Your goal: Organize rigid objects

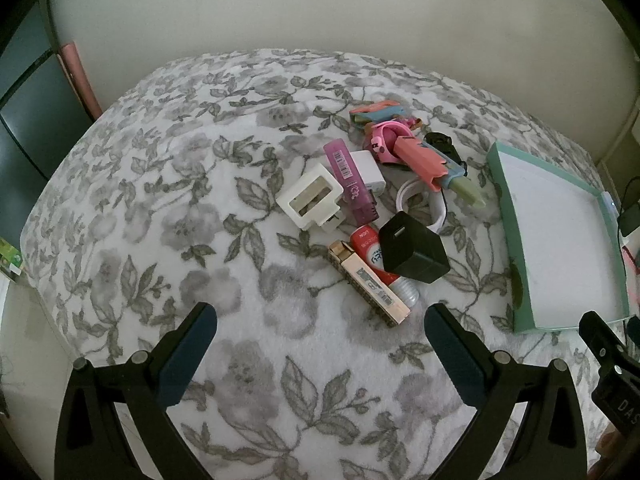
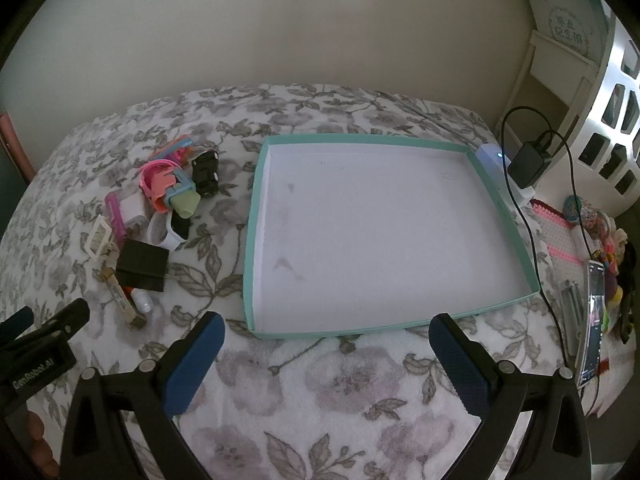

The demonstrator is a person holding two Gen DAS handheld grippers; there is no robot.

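A heap of small rigid objects lies on the floral blanket: a black charger cube [image 1: 414, 253], a cream plug adapter [image 1: 310, 200], a purple stick [image 1: 349, 172], a white charger [image 1: 369, 172], a beige harmonica-like bar [image 1: 370, 283], a red tube [image 1: 370, 250] and a pink-and-blue toy [image 1: 420, 156]. An empty teal tray [image 2: 256, 240] sits to their right. My left gripper [image 1: 320, 332] is open and empty, just short of the heap. My right gripper [image 2: 326, 344] is open and empty at the tray's near edge [image 2: 352, 330].
The bed meets a cream wall behind. Right of the tray lie a power strip with a black adapter and cable [image 2: 530, 160], a phone [image 2: 592, 320] and toys. A white lattice basket [image 2: 612, 120] stands at the far right.
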